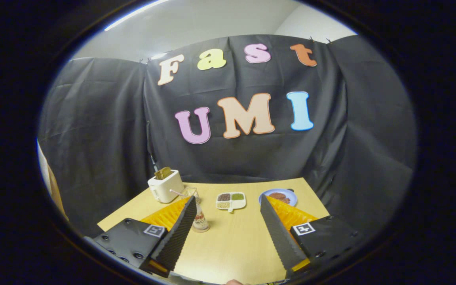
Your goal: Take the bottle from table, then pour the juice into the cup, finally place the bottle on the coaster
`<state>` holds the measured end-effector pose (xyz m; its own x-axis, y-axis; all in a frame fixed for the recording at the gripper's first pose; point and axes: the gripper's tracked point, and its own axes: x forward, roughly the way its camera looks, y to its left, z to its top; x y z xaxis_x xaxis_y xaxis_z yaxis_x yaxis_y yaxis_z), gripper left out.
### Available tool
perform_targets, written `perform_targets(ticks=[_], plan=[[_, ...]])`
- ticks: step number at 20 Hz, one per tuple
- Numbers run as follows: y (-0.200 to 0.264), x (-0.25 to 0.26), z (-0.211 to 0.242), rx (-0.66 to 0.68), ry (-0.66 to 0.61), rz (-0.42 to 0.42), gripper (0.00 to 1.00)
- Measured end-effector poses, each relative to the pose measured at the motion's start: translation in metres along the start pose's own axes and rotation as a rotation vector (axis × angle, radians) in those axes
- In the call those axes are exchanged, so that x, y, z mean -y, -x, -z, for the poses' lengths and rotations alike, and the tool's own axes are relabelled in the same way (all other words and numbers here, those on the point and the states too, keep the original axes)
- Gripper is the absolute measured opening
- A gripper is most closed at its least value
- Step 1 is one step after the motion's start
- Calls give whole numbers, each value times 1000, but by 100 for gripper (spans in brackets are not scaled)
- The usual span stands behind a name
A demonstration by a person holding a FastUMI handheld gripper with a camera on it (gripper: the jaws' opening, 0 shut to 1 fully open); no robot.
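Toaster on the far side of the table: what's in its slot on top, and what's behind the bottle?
A browned slice of toast sticks out of the toaster. Behind the bottle stands a glass cup with a straw, partly covered by the open gripper's finger.

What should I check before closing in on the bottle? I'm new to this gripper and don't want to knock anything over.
1. Gripper open wide: ok.
2. Bottle upright on the table: ok.
3. Bottle centred between the fingers: not ok, it sits just beside the left finger.
4. Cup apart from the bottle: cannot tell, it stands close behind it.
5. Toaster and divided dish out of the path: ok, both lie beyond.
6. Coaster free: cannot tell.
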<state>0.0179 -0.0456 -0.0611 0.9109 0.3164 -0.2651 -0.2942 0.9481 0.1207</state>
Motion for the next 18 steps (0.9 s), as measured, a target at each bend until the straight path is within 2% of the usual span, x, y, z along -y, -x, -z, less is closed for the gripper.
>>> perform_targets(ticks=[6,18], plan=[[7,30,9,-16,28,10,100],[11,64,-7,-10,54,38,99]])
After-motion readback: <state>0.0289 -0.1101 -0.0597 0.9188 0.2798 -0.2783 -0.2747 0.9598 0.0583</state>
